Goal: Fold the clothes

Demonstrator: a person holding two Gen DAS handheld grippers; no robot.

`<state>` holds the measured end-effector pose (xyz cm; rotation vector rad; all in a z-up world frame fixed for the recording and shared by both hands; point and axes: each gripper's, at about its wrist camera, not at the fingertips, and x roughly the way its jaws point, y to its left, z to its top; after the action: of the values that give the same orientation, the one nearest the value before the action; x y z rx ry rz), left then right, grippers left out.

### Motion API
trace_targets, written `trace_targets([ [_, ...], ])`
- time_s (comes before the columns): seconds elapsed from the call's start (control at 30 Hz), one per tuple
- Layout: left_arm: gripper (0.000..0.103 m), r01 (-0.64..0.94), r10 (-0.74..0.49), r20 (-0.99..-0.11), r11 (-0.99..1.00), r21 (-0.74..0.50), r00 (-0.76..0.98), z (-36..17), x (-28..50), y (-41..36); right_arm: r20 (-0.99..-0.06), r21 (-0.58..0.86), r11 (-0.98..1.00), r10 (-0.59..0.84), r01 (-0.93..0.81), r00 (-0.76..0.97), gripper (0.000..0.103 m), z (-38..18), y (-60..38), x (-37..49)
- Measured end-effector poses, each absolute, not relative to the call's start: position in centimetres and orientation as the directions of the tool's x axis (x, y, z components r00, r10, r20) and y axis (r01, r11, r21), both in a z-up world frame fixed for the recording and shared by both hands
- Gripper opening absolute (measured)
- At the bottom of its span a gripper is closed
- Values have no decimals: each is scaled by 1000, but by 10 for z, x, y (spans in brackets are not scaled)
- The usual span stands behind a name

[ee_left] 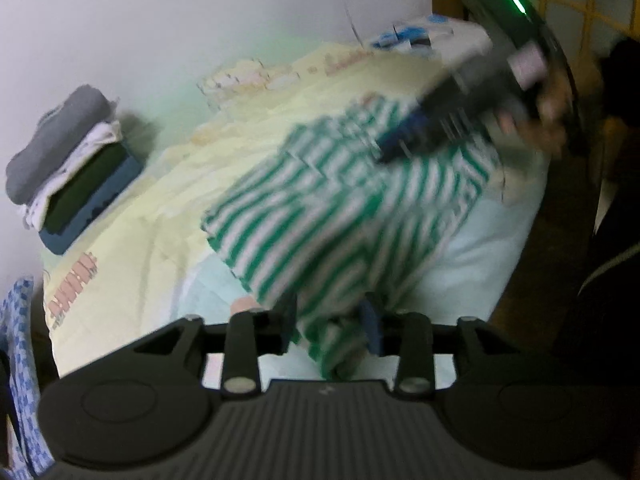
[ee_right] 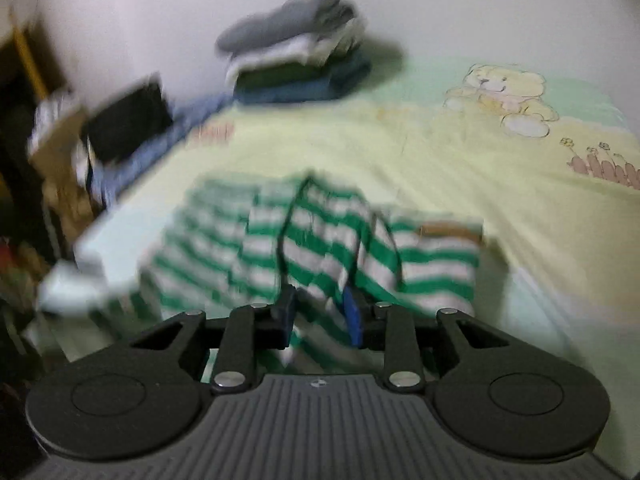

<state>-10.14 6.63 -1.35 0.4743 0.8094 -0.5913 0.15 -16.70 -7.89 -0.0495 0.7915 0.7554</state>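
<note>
A green-and-white striped garment (ee_left: 340, 208) lies on the bed, partly gathered. My left gripper (ee_left: 332, 328) is shut on its near edge, cloth bunched between the fingers. My right gripper (ee_right: 320, 312) is shut on another edge of the same striped garment (ee_right: 320, 248). The right gripper also shows in the left wrist view (ee_left: 432, 136), blurred, at the garment's far side. Both views are motion-blurred.
A stack of folded clothes (ee_left: 68, 168) sits by the wall, also in the right wrist view (ee_right: 296, 52). The yellow bear-print bedsheet (ee_right: 480, 152) covers the bed. A blue patterned cloth (ee_left: 20, 360) hangs at the left edge. A dark box (ee_right: 128, 120) and clutter stand beside the bed.
</note>
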Motion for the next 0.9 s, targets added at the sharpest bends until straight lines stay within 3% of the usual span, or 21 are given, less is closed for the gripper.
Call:
trace_targets([
  [0.17, 54, 604, -381, -717, 794, 69, 584, 7, -80, 75, -680, 147, 756, 545, -637, 491, 30, -70, -170, -13],
  [0.27, 53, 589, -384, -711, 807, 51, 589, -2, -62, 67, -624, 185, 759, 581, -624, 522, 31, -59, -174, -23],
  [0.33, 53, 571, -360, -731, 819, 49, 579, -15, -52, 61, -607, 223, 754, 604, -618, 517, 32, -57, -175, -32],
  [0.57, 53, 522, -318, -791, 853, 2, 522, -58, -38, 56, -690, 191, 816, 507, -546, 516, 32, -86, -173, -59],
  [0.73, 54, 535, -331, -775, 845, 12, 539, -61, -48, 58, -614, 249, 844, 518, -476, 596, 33, -55, -193, -53],
  [0.8, 56, 537, -339, -772, 843, 3, 537, -62, -47, 61, -580, 252, 886, 461, -389, 672, 36, -49, -204, -38],
  [0.9, 59, 544, -352, -769, 839, -7, 533, -64, -45, 64, -623, 190, 935, 352, -301, 699, 36, -63, -206, -15],
])
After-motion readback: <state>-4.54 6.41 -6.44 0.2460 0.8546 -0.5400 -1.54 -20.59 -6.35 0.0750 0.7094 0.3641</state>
